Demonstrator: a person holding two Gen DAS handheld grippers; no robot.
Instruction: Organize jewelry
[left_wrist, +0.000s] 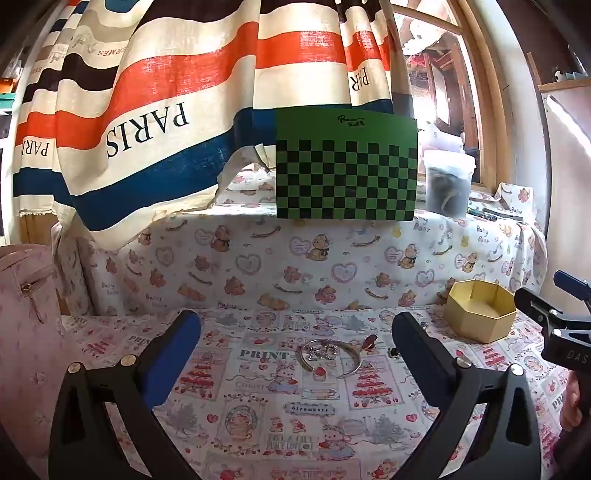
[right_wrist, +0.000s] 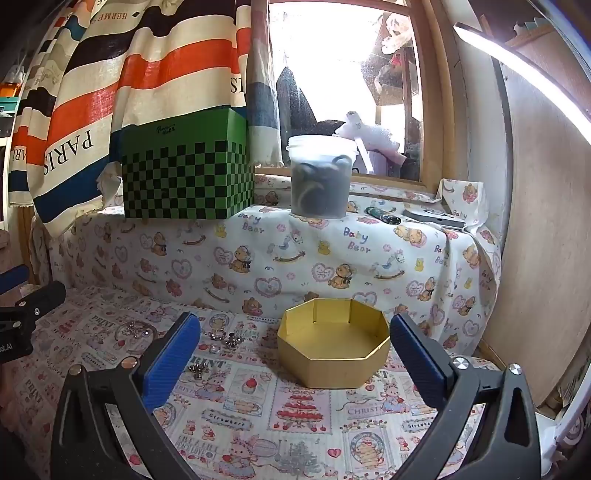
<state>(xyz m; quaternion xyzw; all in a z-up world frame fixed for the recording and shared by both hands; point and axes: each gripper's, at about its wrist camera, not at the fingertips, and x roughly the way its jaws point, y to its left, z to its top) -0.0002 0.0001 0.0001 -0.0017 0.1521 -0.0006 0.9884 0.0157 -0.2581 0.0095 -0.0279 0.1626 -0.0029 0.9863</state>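
Daylight blasts through the window (right_wrist: 332, 74), totally blown out white there, and a lamp strip (right_wrist: 517, 66) right of it glares too. Heavy fisheye bending plus dark corners, otherwise pretty sharp.

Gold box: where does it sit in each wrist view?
Left wrist: gold box at far right, beyond the right finger, beside the bangle.
Right wrist: gold box at centre, between the open fingers, empty.
Shared landmark: green checkered box on the ledge behind.
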